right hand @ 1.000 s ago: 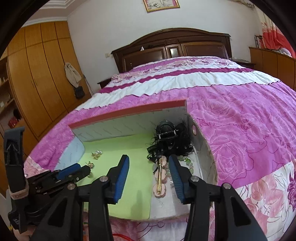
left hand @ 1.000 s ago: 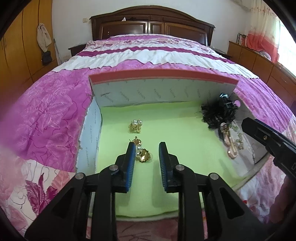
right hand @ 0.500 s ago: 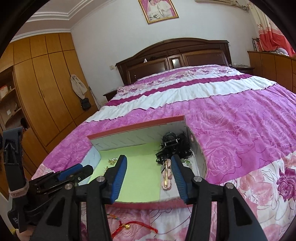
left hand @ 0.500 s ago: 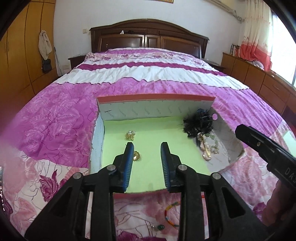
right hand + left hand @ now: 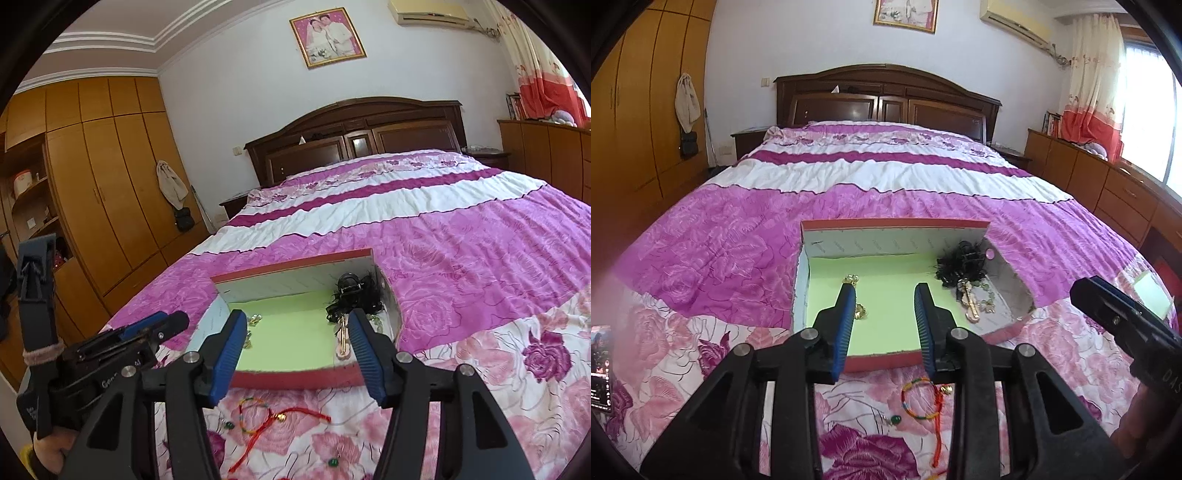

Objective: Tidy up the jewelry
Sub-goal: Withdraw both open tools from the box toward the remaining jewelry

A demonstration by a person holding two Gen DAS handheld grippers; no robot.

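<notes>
An open box [image 5: 894, 223] with a green lining lies on the bed. Inside are two gold earrings [image 5: 860, 312] on the left, a black hair piece [image 5: 960, 260] and a gold hairpin [image 5: 971, 306] on the right. In front of the box, on the bedspread, lie a multicoloured bracelet [image 5: 919, 398], a red string [image 5: 938, 424] and a green bead [image 5: 894, 420]. My left gripper [image 5: 884, 291] hovers above the box's near edge, jaws opening, nothing between them. My right gripper [image 5: 298, 317] hangs likewise over the near edge [image 5: 295, 380], jaws opening and empty, above the bracelet [image 5: 255, 413].
The pink and purple bedspread [image 5: 738, 266] spreads around the box. A dark wooden headboard [image 5: 886, 96] stands at the far end, wardrobes [image 5: 103, 184] on the left, low cabinets [image 5: 1108, 184] on the right. A phone screen [image 5: 600, 365] shows at the left edge.
Both grippers have drawn back and risen from the box and widened. The gold earring that lay between the left fingers stays on the green lining. The bracelet and string have come into view.
</notes>
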